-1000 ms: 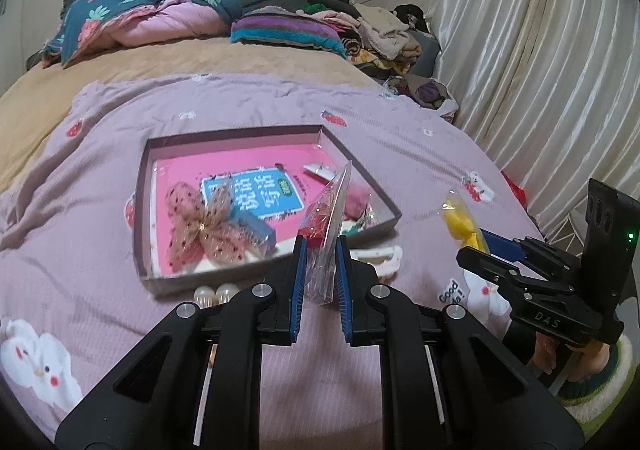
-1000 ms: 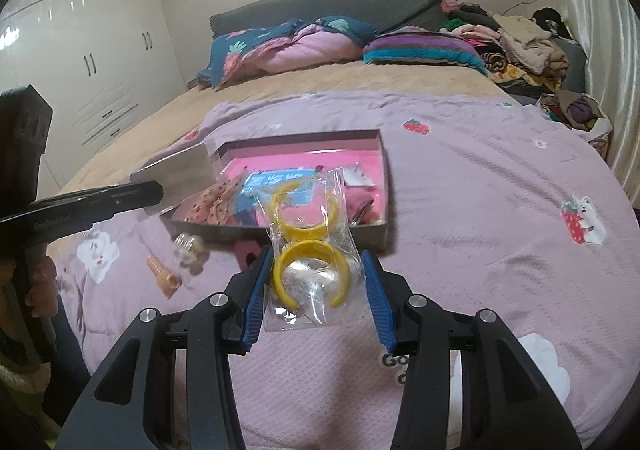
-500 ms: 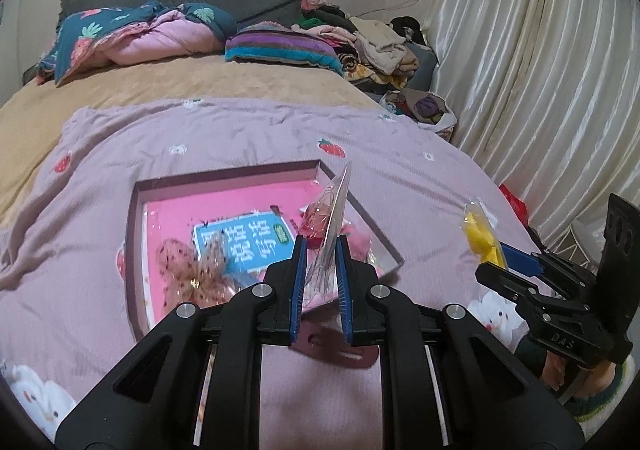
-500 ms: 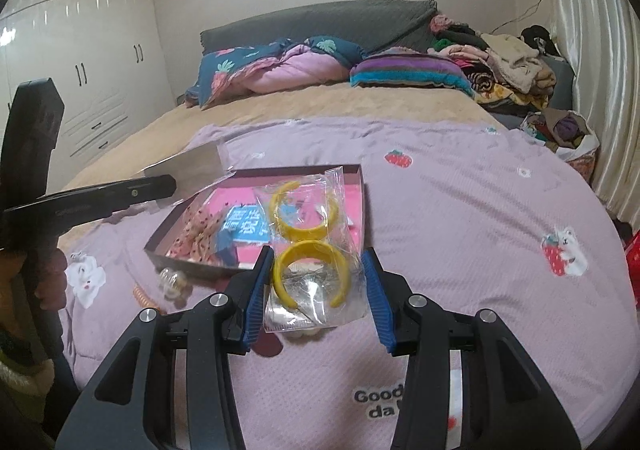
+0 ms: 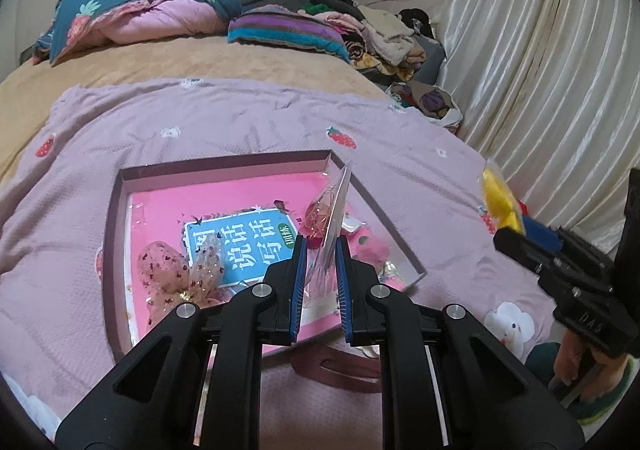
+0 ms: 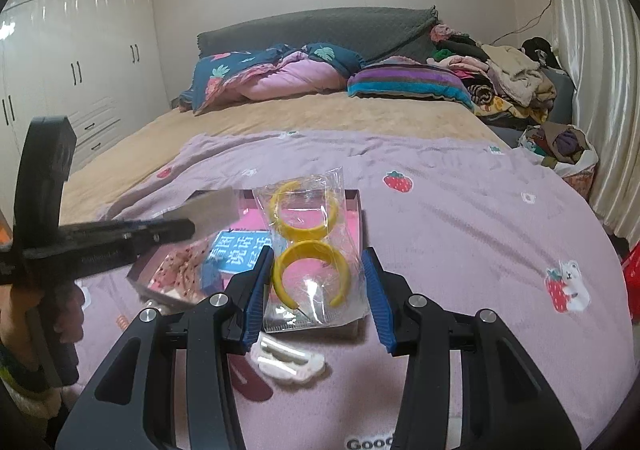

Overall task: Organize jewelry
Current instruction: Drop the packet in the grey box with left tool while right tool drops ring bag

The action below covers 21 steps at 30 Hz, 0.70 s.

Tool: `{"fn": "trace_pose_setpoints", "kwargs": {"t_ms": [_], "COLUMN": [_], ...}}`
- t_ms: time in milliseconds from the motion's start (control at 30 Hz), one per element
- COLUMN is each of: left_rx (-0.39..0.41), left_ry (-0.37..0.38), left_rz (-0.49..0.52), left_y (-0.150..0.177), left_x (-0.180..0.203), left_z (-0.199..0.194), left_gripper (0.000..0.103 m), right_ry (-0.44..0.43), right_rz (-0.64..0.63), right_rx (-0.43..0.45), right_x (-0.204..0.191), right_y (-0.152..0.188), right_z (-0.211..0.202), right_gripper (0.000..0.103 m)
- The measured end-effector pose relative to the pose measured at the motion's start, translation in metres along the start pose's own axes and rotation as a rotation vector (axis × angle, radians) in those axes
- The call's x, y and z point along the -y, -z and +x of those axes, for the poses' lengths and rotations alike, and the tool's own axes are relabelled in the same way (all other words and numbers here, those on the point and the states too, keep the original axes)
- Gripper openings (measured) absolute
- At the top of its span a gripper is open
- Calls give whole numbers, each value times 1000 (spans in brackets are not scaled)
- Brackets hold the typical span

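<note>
On the purple bedspread (image 5: 248, 122) lies one shallow pink tray (image 5: 116, 234), holding one sequined bow (image 5: 176, 274) and one blue card (image 5: 244, 242). Above the tray's near edge, the left gripper (image 5: 320, 250) is clamped on one clear packet (image 5: 328, 226) with red pieces inside, held edge-on. The right gripper (image 6: 316, 274) pinches by its sides one clear bag (image 6: 312, 250) with two yellow bangles (image 6: 310, 270). Two hair clips, one white (image 6: 288, 362) and one dark red (image 6: 250, 384), rest on the bedspread just before the tray.
</note>
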<state>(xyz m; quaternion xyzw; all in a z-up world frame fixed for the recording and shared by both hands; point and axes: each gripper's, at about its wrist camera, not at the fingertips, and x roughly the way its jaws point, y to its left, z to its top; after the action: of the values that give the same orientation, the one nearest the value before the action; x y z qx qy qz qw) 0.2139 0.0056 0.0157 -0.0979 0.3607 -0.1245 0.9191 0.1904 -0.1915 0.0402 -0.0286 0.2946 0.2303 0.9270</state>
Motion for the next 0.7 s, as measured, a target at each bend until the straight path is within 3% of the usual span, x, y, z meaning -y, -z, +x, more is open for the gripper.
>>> {"fn": "trace_pose_setpoints", "kwargs": {"t_ms": [367, 700], "left_rx": [-47, -77], "left_ry": [8, 17], "left_rz": [-36, -63], "left_y": [5, 8], "left_x": [-19, -28], "left_z": [31, 49], "left_gripper": [8, 8], "right_ry": [11, 41], "right_rz": [-10, 9], "right_rx": [-44, -130], "right_x": [0, 5], "right_y": [-18, -8], "right_z": [44, 93], "right_gripper": [43, 43]}}
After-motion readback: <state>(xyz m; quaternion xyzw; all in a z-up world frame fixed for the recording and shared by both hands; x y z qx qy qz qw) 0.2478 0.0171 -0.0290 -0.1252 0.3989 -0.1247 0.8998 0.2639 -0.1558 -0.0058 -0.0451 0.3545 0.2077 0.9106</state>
